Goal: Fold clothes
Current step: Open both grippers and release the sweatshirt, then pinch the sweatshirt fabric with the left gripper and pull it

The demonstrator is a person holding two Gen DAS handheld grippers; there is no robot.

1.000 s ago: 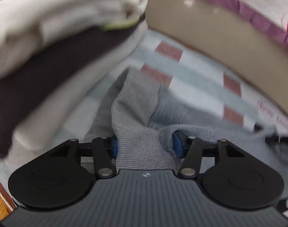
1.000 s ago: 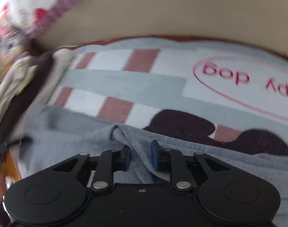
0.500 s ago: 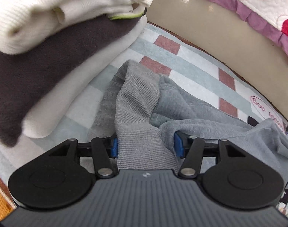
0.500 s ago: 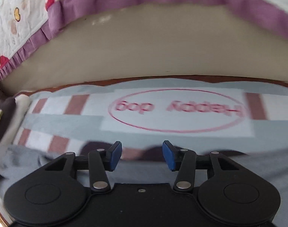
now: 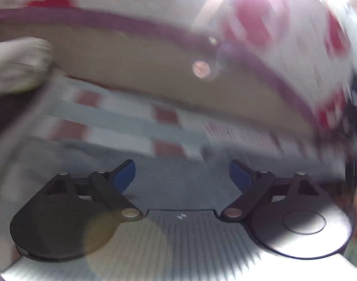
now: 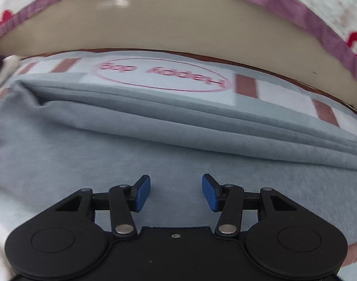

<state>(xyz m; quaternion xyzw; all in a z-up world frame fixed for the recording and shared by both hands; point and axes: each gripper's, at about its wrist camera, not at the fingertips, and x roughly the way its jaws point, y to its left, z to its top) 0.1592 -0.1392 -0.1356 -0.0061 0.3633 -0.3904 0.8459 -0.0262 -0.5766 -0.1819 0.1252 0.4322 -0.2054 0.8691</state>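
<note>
The soft grey knit garment (image 6: 155,154) is lying across the lower and middle part of the right wrist frame, spread flat near the camera and gathering into long horizontal folds toward the centre. It is resting on a pale cloth with grey bands and brick-red blocks (image 6: 246,85), whose printed red oval with lettering is showing just above the folds. The right gripper (image 6: 176,192) is hovering low over the flat grey fabric at the bottom centre, its blue-padded jaws standing apart with nothing between them.

In the left wrist frame, heavily blurred, the grey garment (image 5: 180,182) is filling the lower middle. The left gripper (image 5: 182,175) is sitting above it with its jaws spread wide and empty. A stack of folded cream and dark clothes (image 5: 16,63) is smearing across the left edge. Beyond the cloth, a beige smooth floor (image 6: 173,25) is curving across the upper part of the frame, and a white quilt with a purple border and red patches (image 6: 323,25) is running along the top.
</note>
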